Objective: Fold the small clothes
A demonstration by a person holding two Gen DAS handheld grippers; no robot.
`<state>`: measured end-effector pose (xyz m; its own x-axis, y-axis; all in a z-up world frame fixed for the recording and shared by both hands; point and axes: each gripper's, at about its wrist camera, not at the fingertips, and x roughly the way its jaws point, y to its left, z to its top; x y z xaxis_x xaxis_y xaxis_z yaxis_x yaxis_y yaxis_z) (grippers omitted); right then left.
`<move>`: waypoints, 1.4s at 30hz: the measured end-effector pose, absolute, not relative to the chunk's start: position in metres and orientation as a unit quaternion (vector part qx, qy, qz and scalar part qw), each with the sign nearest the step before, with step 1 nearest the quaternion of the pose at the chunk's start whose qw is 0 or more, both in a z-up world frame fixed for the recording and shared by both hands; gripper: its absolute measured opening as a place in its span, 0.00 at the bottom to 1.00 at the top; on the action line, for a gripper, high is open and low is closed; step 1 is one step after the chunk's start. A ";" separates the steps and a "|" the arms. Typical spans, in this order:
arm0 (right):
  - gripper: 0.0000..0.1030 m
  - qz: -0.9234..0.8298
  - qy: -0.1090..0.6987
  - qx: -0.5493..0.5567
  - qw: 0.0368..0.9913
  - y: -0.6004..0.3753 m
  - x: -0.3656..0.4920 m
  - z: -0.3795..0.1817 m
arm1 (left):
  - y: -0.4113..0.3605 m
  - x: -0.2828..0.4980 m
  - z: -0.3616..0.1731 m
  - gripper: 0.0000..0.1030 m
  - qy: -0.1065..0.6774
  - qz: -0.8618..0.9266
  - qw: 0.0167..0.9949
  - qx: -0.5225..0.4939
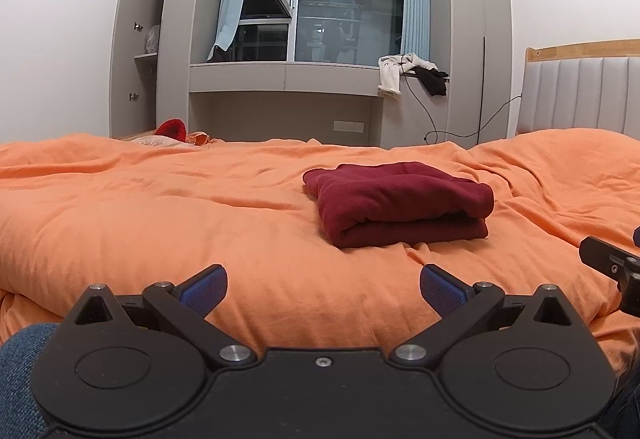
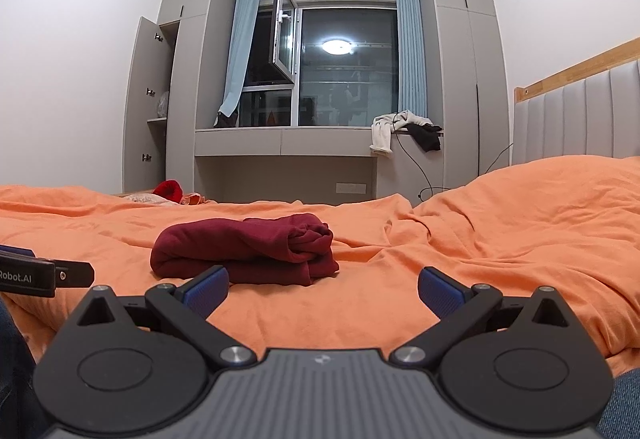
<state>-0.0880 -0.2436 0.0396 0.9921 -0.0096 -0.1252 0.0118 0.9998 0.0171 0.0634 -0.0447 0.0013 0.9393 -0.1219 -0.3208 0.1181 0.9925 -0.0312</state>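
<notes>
1. Left wrist view: my left gripper (image 1: 323, 289) hangs low over the near edge of the bed with the rumpled orange cotton cover (image 1: 160, 223), its blue-padded fingers (image 1: 206, 289) spread wide with nothing between them.
2. The dark red knitted garment (image 1: 400, 203) lies ahead and a little to the right on the cover, already doubled into a compact stack, well apart from both grippers.
3. In the right wrist view, my right gripper (image 2: 323, 289) is likewise spread and empty; the garment (image 2: 244, 251) sits just beyond its left finger, with a bunched, loosely rolled end facing right.
4. I judge the fold of this piece essentially finished, so I am between pieces.
5. The next move probably calls for tidying that bunched end or fetching another small garment; I see none within reach.
</notes>
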 end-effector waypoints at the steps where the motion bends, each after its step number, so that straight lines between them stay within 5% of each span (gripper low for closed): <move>1: 1.00 -0.006 0.063 0.009 0.998 -0.244 -0.088 0.040 | -0.045 0.063 0.001 0.99 0.164 -0.061 0.985 -0.006; 42: 1.00 -0.008 0.065 0.003 0.998 -0.246 -0.087 0.038 | -0.046 0.066 -0.003 0.99 0.171 -0.064 0.983 -0.003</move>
<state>-0.0872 -0.2459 0.0382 0.9915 -0.0164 -0.1293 0.0172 0.9998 0.0051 0.0658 -0.0456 -0.0030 0.9334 -0.1264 -0.3358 0.1241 0.9919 -0.0283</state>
